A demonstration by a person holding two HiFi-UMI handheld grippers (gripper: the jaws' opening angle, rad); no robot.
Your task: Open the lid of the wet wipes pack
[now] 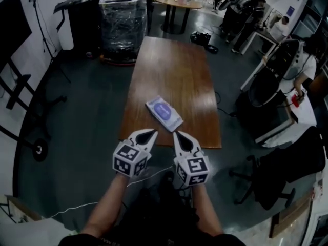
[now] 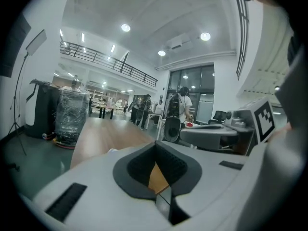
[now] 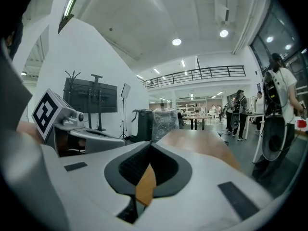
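Note:
The wet wipes pack [image 1: 164, 113] is a white flat pack with a purple lid, lying slantwise on the near end of the long wooden table [image 1: 174, 65]. Its lid lies flat and closed. Both grippers hover just before the table's near edge, side by side, tips pointing at the pack and a short way from it. My left gripper [image 1: 152, 132] has its jaws together with nothing between them. My right gripper [image 1: 177, 134] is likewise shut and empty. In both gripper views the jaws' own bodies hide the pack; only the tabletop [image 2: 103, 134] [image 3: 202, 141] shows beyond the tips.
A plastic-wrapped stack [image 1: 122, 22] stands on the floor past the table's far left corner, a round table [image 1: 179, 1] behind it. A white desk [image 1: 279, 111] and a black office chair [image 1: 287, 170] stand to the right, with people [image 1: 302, 68] nearby. A white cable [image 1: 77, 206] runs over the floor.

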